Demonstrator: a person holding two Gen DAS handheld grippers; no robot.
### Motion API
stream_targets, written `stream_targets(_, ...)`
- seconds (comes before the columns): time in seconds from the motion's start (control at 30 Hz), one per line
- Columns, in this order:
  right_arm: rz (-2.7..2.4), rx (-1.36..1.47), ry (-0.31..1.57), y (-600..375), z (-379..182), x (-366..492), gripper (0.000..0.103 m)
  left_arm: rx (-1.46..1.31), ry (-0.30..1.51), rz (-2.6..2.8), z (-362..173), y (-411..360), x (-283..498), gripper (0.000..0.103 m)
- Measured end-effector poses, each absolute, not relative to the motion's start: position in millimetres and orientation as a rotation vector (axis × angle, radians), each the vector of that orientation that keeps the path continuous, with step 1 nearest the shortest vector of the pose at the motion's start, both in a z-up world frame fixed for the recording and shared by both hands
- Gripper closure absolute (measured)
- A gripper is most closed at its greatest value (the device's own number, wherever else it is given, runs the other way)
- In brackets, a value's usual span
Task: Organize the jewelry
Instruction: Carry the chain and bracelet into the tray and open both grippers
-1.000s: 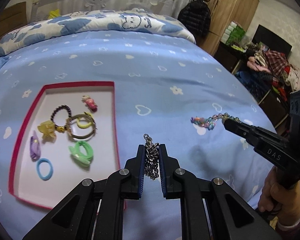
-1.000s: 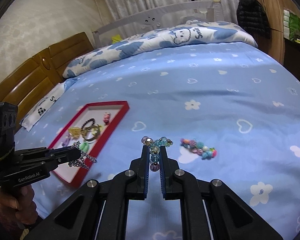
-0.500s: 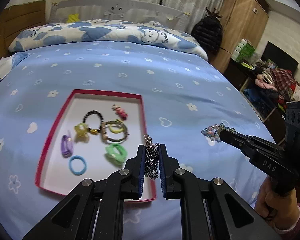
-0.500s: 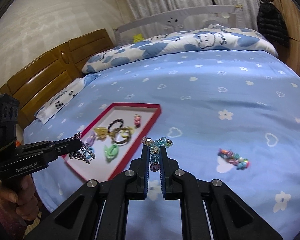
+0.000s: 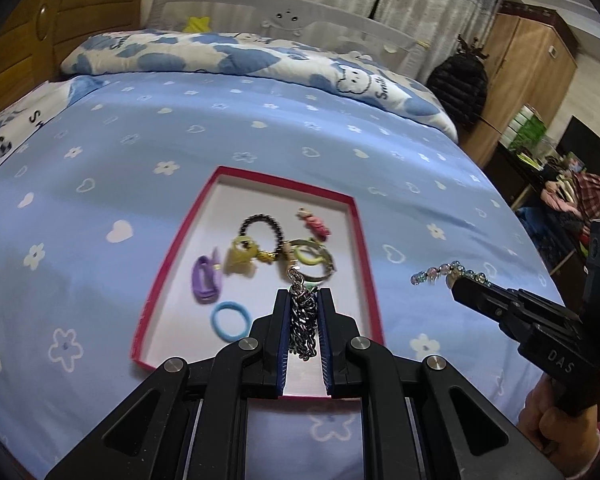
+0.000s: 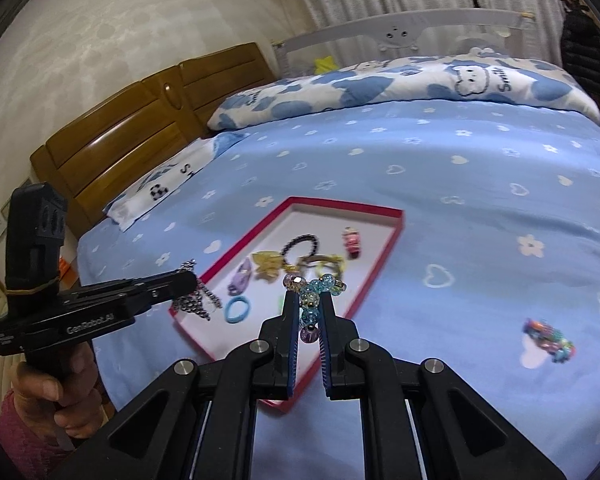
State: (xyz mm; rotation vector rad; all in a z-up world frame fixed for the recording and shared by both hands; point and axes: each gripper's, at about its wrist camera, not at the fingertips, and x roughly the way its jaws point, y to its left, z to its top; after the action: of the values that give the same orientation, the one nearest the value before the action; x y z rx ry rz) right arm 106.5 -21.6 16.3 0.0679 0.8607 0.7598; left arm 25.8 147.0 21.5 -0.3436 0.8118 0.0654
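Note:
A red-rimmed white tray [image 5: 362, 240] [image 6: 392, 236] lies on the blue bedsheet and holds several hair ties, clips and bracelets. My left gripper [image 5: 305, 300] is shut on a bunched silver chain [image 5: 303, 322] and hangs over the tray's near right part. In the right wrist view that chain [image 6: 194, 300] dangles over the tray's near left corner. My right gripper [image 6: 309, 300] is shut on a blue glass-bead bracelet [image 6: 311, 292], above the tray's near right edge; its beads [image 5: 440, 274] show right of the tray. A multicoloured bead bracelet [image 6: 548, 338] lies on the sheet.
A folded blue-and-white quilt [image 5: 240, 56] lies across the far end of the bed. A wooden headboard [image 6: 140, 128] stands on the left. A wardrobe [image 5: 528, 80] and a cluttered dark stand are beyond the bed's right side. A hand [image 6: 56, 388] grips each handle.
Both grippers have swung left toward the tray, each still shut on its piece. The tray has come to the middle of both views, and the multicoloured bracelet has slid to the right.

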Motion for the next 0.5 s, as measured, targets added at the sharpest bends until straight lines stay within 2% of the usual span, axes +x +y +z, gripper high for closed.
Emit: stream_targets(0.5,0.833,0.042,0.941,28,-12,112,0.095,-0.392,0.852,0.126,2,172,31,0.092)
